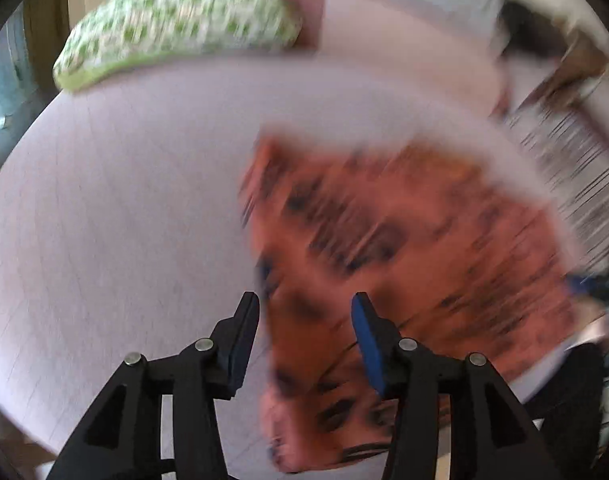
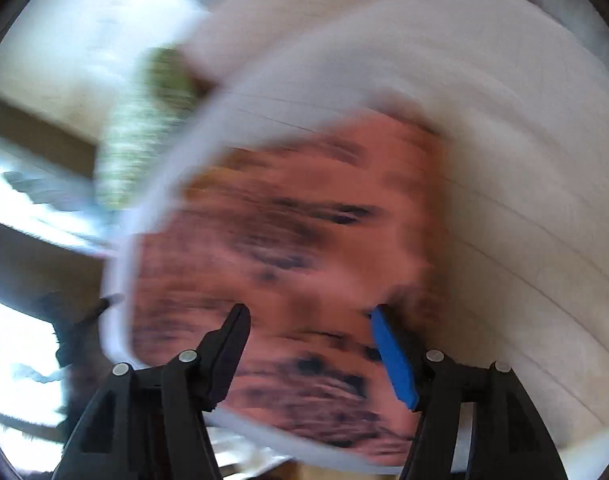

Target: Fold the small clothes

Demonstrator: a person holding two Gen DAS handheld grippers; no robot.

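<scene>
left wrist view: the left gripper (image 1: 304,312) points steeply down over the pale bench (image 1: 104,208), its fingers (image 1: 244,332) parted with nothing pressed between them. the orange garment with dark print (image 1: 404,260) lies flat on the bench, and one edge of it runs under the gap between the fingers; the cloth looks slack there, so the grip seems to be off, likely because this fold is laid down and the cloth can rest by itself. a green-patterned cloth (image 1: 176,20) sits at the far edge of the bench, well apart from the orange piece, probably set aside so it does not get caught in the folding. the picture is smeared, so fine creases cannot be read.

right wrist view: the right gripper (image 2: 308,320) hangs over the same orange garment (image 2: 284,240), which fills the middle of the view and lies near the bench edge (image 2: 232,88). its fingers (image 2: 228,340) are also apart and clamp nothing; the cloth passes beneath them. the green cloth (image 2: 144,128) shows as a blur at the left. with both grippers empty above the piece, it seems each is placed to pick a new edge for the next fold.
</scene>
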